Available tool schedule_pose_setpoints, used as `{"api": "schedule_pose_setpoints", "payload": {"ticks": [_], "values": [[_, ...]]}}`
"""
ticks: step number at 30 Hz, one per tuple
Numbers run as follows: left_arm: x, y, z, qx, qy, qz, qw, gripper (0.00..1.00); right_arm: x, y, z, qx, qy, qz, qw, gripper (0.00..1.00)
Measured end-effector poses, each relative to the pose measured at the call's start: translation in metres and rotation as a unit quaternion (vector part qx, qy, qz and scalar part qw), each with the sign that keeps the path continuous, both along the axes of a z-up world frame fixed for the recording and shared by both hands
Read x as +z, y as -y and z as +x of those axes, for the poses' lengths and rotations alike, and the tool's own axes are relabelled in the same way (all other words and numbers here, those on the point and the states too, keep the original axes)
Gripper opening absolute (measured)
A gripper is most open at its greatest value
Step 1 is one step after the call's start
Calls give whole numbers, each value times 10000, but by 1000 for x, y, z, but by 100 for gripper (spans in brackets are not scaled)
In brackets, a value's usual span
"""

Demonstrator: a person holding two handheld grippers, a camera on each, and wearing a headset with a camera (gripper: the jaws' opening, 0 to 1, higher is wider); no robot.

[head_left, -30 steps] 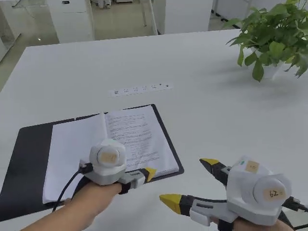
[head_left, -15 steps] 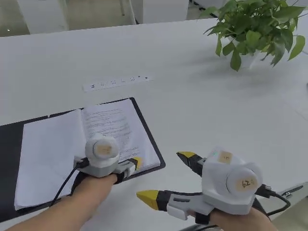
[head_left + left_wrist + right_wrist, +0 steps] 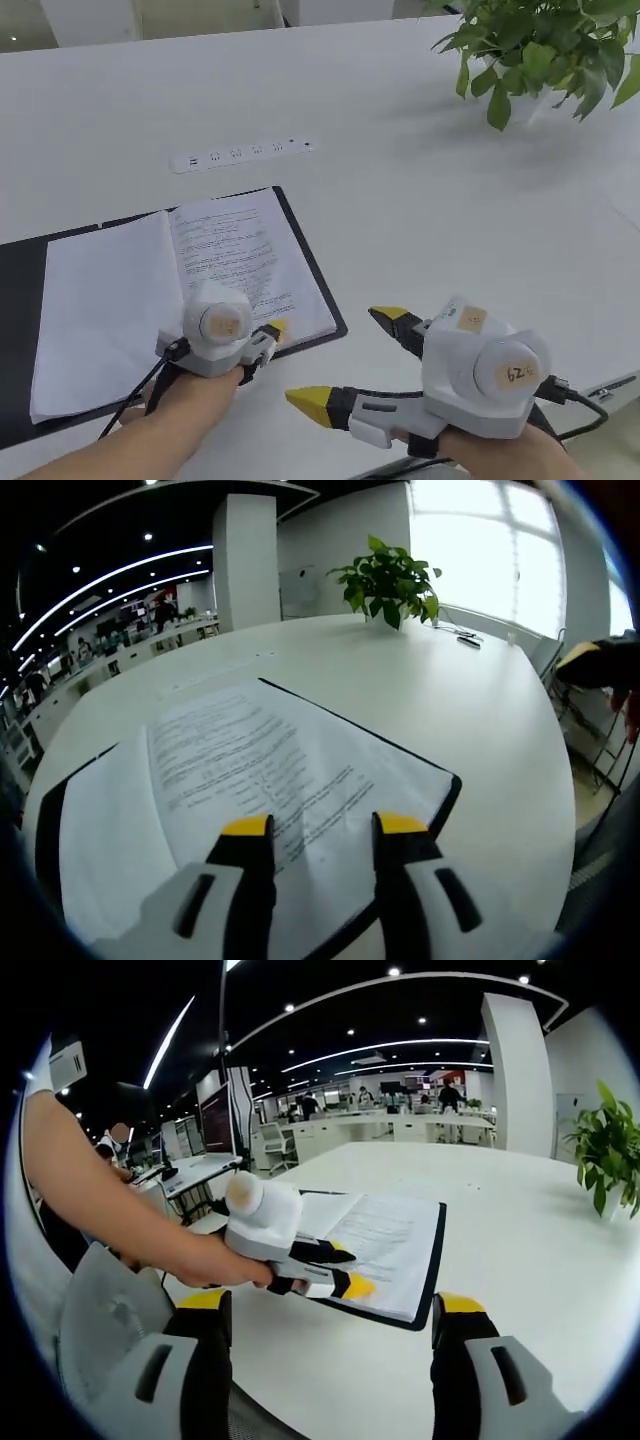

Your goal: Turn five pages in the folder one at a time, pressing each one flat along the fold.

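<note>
Left fingers (image 3: 248, 832) parted, empty, over folder (image 3: 255, 745); right fingers (image 3: 204, 1302) wide, empty, near.

A black folder (image 3: 18, 300) is seen lying open and flat in the lower left of the head view, its spine running away from the viewer. A blank white left page (image 3: 105, 300) and a right page (image 3: 240, 250) printed with lines of text are spread on it, meeting at a shallow fold. The black cover is left showing as a narrow border along the right and far edges.
</note>
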State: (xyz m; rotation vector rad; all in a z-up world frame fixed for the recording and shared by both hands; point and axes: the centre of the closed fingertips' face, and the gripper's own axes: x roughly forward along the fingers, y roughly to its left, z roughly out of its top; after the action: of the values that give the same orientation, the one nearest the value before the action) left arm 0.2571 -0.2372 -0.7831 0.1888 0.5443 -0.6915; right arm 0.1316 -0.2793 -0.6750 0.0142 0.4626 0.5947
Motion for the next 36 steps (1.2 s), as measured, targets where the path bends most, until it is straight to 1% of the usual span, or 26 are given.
{"api": "schedule_pose_setpoints", "payload": {"ticks": [2,4,6,7,8,10,11,12,13,14,17,20,21,22,25,28,30,31,33,34,35,36], "values": [[0,0,1,18,18,-25,10000,35,-1,0,1,0,-1,-2,10000,81],[1,2,0,-42,39,-83,9999,32,-2,0,1,4,-26,-12,10000,81],[1,3,1,-61,83,-71,9999,28,-3,0,1,8,-35,-5,10000,81],[1,3,0,-50,68,-89,9999,26,-3,1,1,10,-41,-13,10000,81],[2,1,3,40,105,-74,9999,24,-4,1,2,10,-47,-11,10000,81],[1,0,5,61,125,-55,9999,16,-5,1,2,4,-74,-3,10000,81],[1,-9,12,233,198,113,9995,9,-5,1,2,6,-72,0,10000,81],[0,-10,14,249,157,87,9995,2,-5,1,2,2,-74,5,10000,81],[0,-8,13,113,138,75,9998,1,-6,1,2,5,-98,2,10000,81],[0,-7,13,1,216,174,9996,1,-6,1,2,10,-97,6,10000,81],[0,-8,12,26,199,142,9997,1,-7,1,2,21,-108,13,9999,81],[0,-8,14,70,222,172,9996,0,-10,1,3,45,-142,-5,9999,80],[0,-10,15,129,199,173,9996,0,-10,1,3,54,-146,-3,9999,80],[-1,-9,16,144,165,106,9997,0,-11,1,4,63,-168,13,9998,79],[-1,-9,17,176,98,30,9998,0,-15,1,7,85,-211,5,9997,79],[-2,-9,17,218,64,-25,9997,0,-20,3,15,56,-311,28,9995,75],[-2,-9,16,244,47,-55,9997,0,-23,3,23,9,-357,82,9993,67],[-2,-9,16,258,34,-66,9996,0,-26,3,30,-46,-442,128,9989,64],[-2,-9,16,260,33,-67,9996,0,-31,1,42,-34,-430,84,9990,58],[-2,-9,16,264,31,-72,9996,0,-34,0,48,-23,-449,62,9990,56],[-2,-9,16,268,27,-84,9996,0,-39,-2,55,-24,-544,61,9985,56],[-2,-9,16,271,22,-94,9996,0,-41,-2,60,-41,-573,89,9983,56]]}}
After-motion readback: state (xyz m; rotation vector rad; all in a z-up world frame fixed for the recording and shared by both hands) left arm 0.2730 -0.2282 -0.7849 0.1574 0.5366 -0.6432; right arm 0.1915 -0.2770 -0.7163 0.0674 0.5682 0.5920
